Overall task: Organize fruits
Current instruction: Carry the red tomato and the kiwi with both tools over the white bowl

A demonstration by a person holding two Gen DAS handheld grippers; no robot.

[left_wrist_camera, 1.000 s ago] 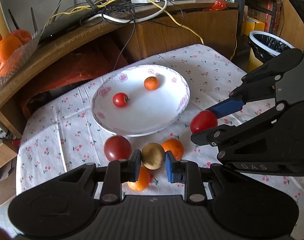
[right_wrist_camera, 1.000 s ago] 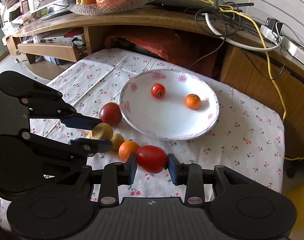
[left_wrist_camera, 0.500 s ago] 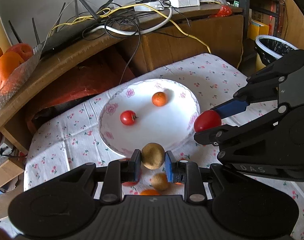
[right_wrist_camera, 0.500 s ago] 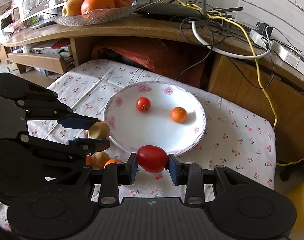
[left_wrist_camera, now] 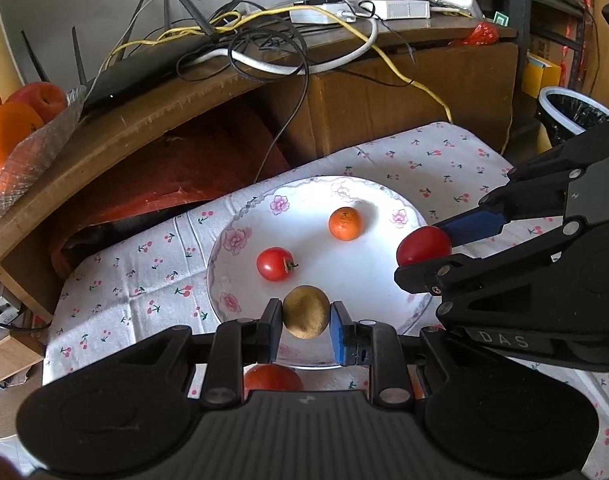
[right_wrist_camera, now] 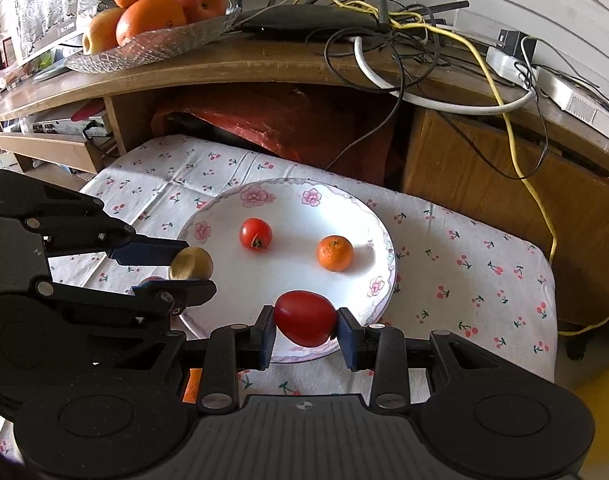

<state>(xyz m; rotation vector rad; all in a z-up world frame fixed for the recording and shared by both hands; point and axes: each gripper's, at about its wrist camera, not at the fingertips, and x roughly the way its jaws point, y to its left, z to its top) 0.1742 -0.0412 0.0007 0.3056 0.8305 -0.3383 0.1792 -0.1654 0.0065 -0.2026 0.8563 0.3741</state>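
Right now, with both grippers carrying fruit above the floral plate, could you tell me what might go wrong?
1. The left gripper and right gripper converge on the white floral plate; they could collide.
2. Released from height, the round yellow-brown fruit or oval red tomato may roll off the shallow plate.
3. Either might knock the small orange tangerine or small red tomato.
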